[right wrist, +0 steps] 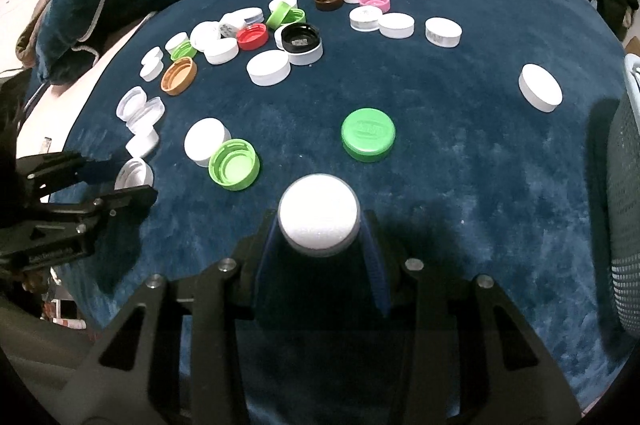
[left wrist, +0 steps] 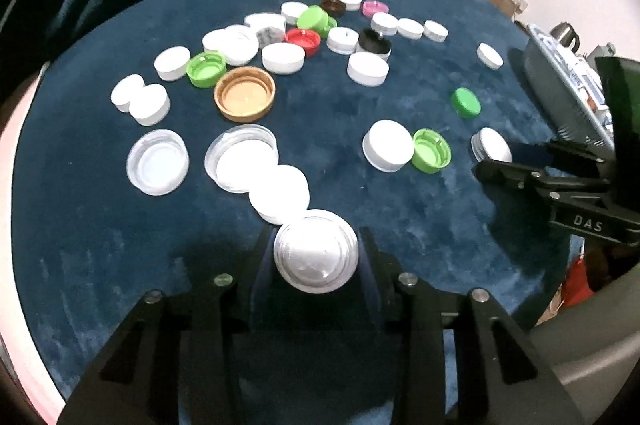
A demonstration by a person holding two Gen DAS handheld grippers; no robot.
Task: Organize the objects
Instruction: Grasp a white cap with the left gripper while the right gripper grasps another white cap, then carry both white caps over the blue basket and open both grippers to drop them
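Left wrist view: each gripper has a round lid clamped between its jaws above the blue velvet counter (left wrist: 400, 185).

Left gripper (left wrist: 316, 253) is nearly closed on a clear, silvery round plastic lid (left wrist: 316, 251), pads pressing its rim on both sides; the right gripper (right wrist: 318, 221) is likewise nearly closed on a white round plastic cap (right wrist: 319, 217). Straight ahead of the left jaws, just beyond the held lid, lie a white cap (left wrist: 280, 193) overlapping a clear shallow lid (left wrist: 242, 161), with a second clear lid (left wrist: 158, 161) beside it, so I judge that cluster nearest for the left hand. Ahead of the right jaws sits one solid green cap (right wrist: 368, 135); left of it a white cap (right wrist: 206, 139) touches an open green cap (right wrist: 234, 164). Farther off lie roughly two dozen mixed caps, mostly white, plus one tan lid (left wrist: 245, 94), one red, one pink.
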